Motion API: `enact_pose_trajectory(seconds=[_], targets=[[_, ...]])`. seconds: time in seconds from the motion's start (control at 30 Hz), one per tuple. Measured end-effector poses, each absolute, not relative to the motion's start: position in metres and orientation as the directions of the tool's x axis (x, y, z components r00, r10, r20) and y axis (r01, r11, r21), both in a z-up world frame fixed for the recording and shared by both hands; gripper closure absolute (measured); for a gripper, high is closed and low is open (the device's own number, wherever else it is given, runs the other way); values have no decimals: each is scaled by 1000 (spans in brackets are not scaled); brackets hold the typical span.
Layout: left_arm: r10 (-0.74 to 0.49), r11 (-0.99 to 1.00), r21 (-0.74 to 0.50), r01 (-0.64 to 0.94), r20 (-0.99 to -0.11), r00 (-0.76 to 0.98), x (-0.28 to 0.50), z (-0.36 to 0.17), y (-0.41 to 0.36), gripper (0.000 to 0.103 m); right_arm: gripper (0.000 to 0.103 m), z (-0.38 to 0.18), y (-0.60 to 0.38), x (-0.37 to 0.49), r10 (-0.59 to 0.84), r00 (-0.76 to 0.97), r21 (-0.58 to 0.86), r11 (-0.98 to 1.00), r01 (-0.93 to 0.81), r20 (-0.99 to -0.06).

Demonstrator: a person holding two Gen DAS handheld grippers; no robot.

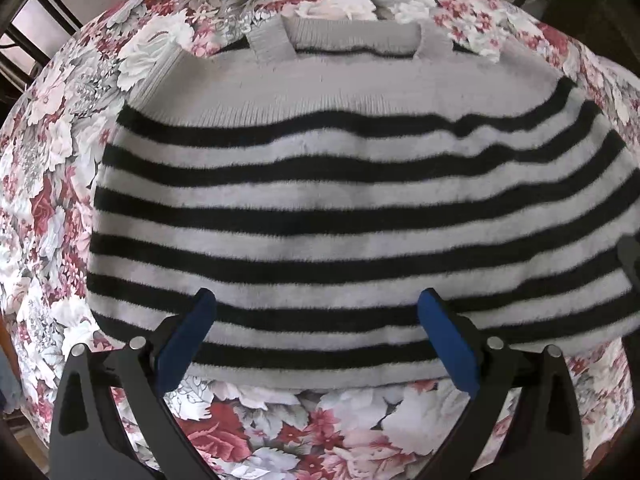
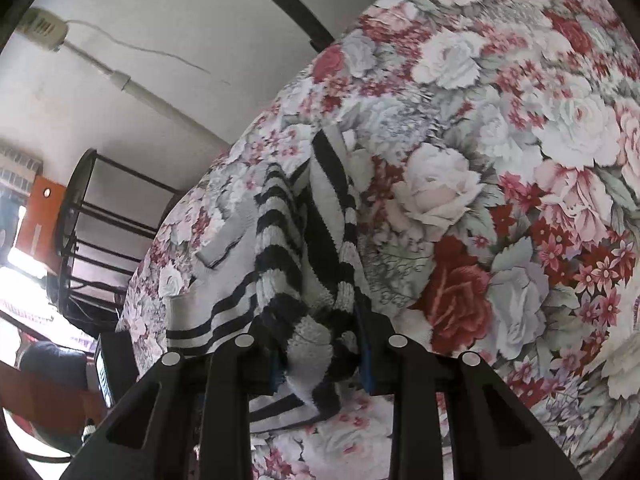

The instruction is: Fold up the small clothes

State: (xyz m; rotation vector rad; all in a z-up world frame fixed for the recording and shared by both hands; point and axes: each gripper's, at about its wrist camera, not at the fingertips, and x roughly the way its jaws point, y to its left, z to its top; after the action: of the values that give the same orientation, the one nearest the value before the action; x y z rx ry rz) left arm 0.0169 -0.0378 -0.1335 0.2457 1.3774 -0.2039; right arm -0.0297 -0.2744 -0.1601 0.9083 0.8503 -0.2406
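Note:
A small grey and black striped knit garment (image 1: 340, 200) lies flat on a floral tablecloth (image 1: 52, 184), its plain grey ribbed band and two straps at the far end. My left gripper (image 1: 316, 312) is open, its blue pads (image 1: 188, 336) spread just above the garment's near striped edge, holding nothing. My right gripper (image 2: 320, 344) is shut on a bunched edge of the striped garment (image 2: 280, 248) and lifts it off the floral tablecloth (image 2: 500, 160). A dark bit of the right gripper (image 1: 630, 256) shows at the garment's right edge in the left wrist view.
Black metal chair backs (image 1: 52, 4) stand behind the table's far edge. In the right wrist view a black metal rack (image 2: 100, 232) and a white wall with a cable (image 2: 160, 60) lie beyond the table's edge, with an orange panel (image 2: 44, 216) at the left.

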Motion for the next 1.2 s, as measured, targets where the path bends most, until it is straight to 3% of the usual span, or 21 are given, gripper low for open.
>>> enact_pose_trajectory(seconds=[0.63,1.2], targets=[[-110,949,-55,310,-980,166,114,-105,-34,5,75,-103,-182,-5,174,672,502,800,330,-720],[-153,985,-118,124,-932,329,116,-73,149,5,75,-92,-41,44,254,644,441,885,146,-722]])
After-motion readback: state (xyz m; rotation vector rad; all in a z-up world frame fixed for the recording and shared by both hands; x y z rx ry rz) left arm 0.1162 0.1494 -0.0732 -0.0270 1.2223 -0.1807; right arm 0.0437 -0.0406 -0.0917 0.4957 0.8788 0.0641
